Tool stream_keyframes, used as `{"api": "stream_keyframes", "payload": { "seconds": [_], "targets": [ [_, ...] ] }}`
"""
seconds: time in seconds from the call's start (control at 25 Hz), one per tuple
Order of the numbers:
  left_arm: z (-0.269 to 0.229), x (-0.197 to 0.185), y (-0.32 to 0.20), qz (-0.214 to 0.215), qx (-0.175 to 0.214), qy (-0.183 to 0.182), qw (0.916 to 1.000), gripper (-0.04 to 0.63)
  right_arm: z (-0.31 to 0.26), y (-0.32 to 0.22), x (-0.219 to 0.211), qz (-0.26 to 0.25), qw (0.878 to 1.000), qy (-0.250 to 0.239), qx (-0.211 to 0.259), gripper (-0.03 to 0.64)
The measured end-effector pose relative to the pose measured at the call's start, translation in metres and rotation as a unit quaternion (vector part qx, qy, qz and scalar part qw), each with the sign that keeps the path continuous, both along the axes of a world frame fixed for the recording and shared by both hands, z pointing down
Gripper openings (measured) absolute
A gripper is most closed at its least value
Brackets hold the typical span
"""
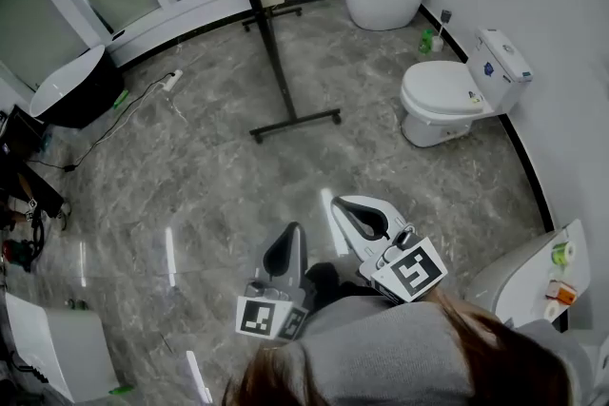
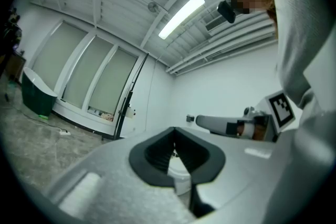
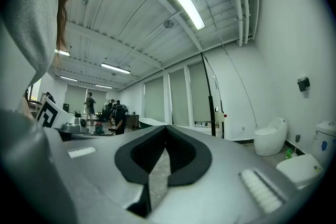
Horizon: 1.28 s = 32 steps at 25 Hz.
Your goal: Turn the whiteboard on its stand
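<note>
Resting at far left, black bathtub [image 1: 71, 90], left gripper [image 1: 288, 235] held low, jaws closed together on nothing, whiteboard [image 1: 262, 14] seen edge-on on its stand well ahead, untouched, right gripper [image 1: 344, 205] likewise closed and empty, white toilet [image 1: 447, 95] at right.

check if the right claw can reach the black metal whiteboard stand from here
Probably not yet: the right claw is shut near the person's body, and the black metal whiteboard stand is far across the grey floor.

Stand [image 1: 273, 57] left of toilet [image 1: 442, 95]
</note>
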State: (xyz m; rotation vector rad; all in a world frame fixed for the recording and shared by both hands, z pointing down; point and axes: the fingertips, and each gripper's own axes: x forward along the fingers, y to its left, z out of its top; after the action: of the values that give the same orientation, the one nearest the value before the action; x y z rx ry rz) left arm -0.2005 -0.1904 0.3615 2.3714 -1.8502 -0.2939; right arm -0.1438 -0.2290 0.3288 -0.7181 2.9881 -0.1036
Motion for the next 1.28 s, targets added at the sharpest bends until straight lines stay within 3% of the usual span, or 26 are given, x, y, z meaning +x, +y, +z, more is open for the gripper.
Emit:
{"api": "stream_keyframes", "payload": {
  "seconds": [0.16,0.48,1.28],
  "targets": [
    [-0.003,-0.008,-0.011,-0.014,0.003,0.007,0.9999,0.0,0.0,-0.012,-0.005,-0.001,1.0,0.001,0.006,0.003],
    [0.002,-0.03,-0.065,-0.001,0.01,0.011,0.9999,0.0,0.005,-0.064,-0.028,0.01,1.0,0.002,0.007,0.003],
    [-0.007,-0.182,-0.299,0.053,-0.006,0.002,0.9986,0.0,-0.002,-0.298,-0.179,0.061,0.998,-0.009,-0.007,0.003]
  ]
}}
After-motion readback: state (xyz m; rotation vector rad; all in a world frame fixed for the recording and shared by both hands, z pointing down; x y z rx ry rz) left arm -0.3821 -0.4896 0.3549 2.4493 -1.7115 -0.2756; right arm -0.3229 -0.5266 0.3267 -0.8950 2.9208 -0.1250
